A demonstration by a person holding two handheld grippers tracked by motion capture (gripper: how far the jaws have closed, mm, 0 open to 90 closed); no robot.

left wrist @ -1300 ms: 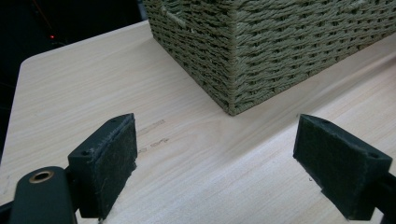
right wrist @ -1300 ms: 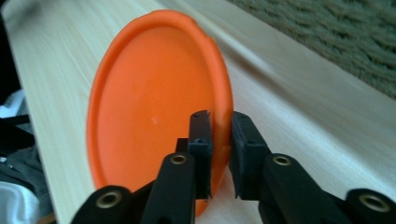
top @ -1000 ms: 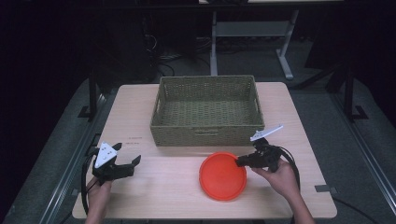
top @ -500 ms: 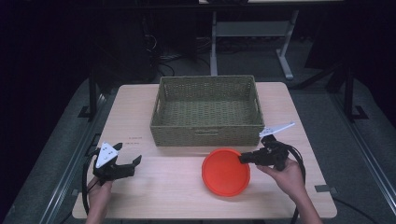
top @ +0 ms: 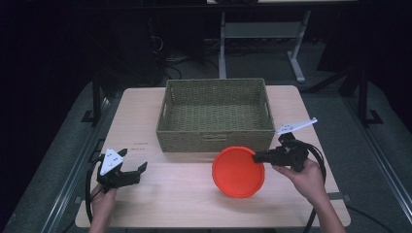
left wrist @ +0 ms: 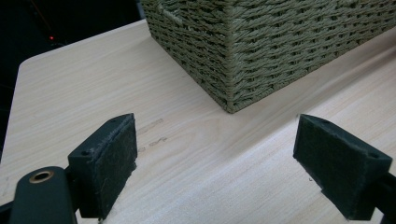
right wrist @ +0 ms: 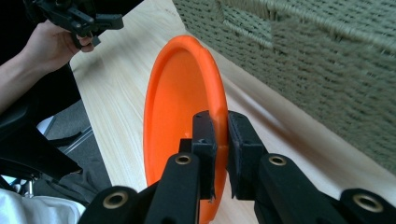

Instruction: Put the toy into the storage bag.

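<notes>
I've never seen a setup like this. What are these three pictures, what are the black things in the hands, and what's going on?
A person sits at a wooden table holding hand-operated tongs in each hand. The high view looks down from above; the other two come from cameras riding on each set of tongs. A woven basket stands on the table. The right tongs are shut on the rim of an orange plate, seen close up in the right gripper view, where the plate stands on edge between the pads. The left tongs are open with nothing between them, resting near the table's left edge.
</notes>
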